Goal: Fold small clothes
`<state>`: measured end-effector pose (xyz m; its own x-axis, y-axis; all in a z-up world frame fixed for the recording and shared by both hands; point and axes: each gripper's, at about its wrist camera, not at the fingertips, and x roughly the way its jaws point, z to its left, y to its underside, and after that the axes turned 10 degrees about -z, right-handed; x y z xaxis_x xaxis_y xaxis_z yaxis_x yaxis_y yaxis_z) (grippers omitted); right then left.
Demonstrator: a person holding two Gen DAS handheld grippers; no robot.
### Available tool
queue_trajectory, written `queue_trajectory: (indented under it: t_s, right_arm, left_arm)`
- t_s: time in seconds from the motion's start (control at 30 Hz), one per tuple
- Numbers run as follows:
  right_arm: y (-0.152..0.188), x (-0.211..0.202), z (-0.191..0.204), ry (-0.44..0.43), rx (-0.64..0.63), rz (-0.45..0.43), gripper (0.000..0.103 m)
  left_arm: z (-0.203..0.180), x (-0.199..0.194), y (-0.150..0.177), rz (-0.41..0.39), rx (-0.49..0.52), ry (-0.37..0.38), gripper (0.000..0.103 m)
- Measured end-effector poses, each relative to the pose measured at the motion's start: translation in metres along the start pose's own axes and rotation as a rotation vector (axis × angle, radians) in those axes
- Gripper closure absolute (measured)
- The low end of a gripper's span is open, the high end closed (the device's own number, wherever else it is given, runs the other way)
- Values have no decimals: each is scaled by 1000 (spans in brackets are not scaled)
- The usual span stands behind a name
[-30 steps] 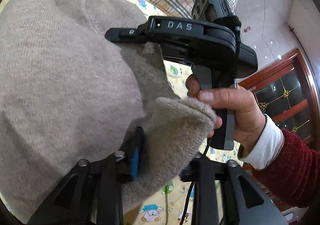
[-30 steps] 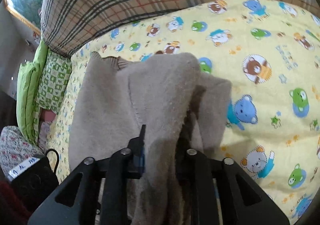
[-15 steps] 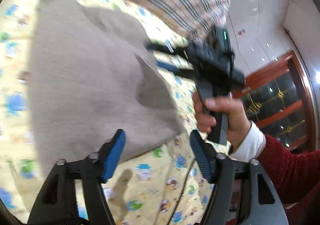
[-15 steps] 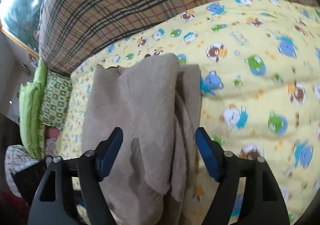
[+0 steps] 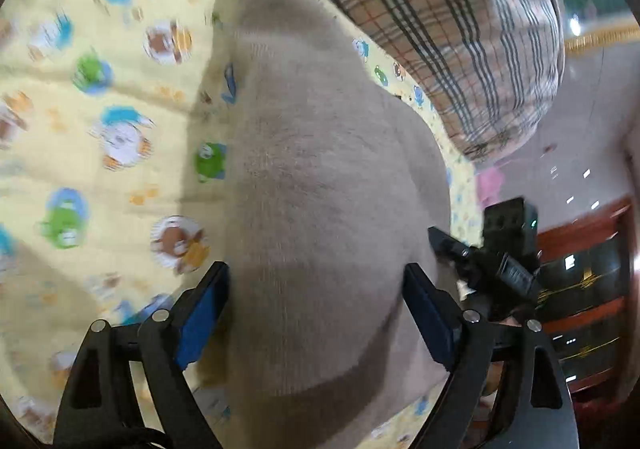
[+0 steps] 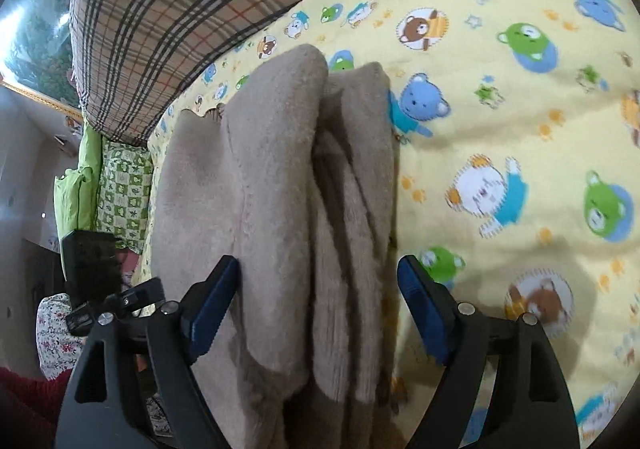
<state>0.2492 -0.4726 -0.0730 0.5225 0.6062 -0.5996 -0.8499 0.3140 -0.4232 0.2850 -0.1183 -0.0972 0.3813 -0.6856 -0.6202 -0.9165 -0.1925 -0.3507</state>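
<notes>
Lying folded on the yellow quilted bedspread printed with cartoon bears (image 6: 520, 97): the beige knitted fleece garment (image 6: 280, 185), small and soft, layered in long lengthwise folds. Seen from the right wrist camera, running straight up the frame from between the fingers, with a thick rolled ridge along its right side.

Right gripper (image 6: 318, 313), black-framed with blue pads, spread wide over the near end of that garment (pads clear of the fabric on both sides, nothing pinched). Cloth between the fingers, yes, but loose.

Left gripper (image 5: 316, 315) likewise wide and at this very moment opening further, blue pads standing either side of the garment's rounded near edge, not pressing on it. Picture here smeared with motion blur, so fine detail on the bedspread lost.

Beyond the garment's far end, a tan plaid quilt with dark and red stripes (image 6: 180, 9), heaped along the bedspread's edge. Left of the garment, in the right wrist view, a green checked cushion (image 6: 120, 189). Right of the garment, in the left wrist view, the other black tool, and past it a dark red wooden cabinet with glass doors (image 5: 588, 289).
</notes>
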Motion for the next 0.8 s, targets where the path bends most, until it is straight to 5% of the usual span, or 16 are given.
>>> queue_trajectory:
  t_s: [0.1,0.2,0.27,0.5,0.8]
  right_arm:
    - [-2,8,0,-8,0,-2,22]
    - [-1,17,2,-39,19,19,59]
    - [2,17,8,-29,20,12,67]
    - [14,-1,54,-100,-1,-5,71]
    - [69,49,145,-270,-72,74,71]
  left_arm:
    - [9,18,-3,18,-56,46,18]
    - [6,25,2,8,-29,42,33]
    - [1,20,3,-3,2,63,42]
    - [-6,-48,19,-63,26,117,48]
    - [54,-173,46,-158,-19,9,48]
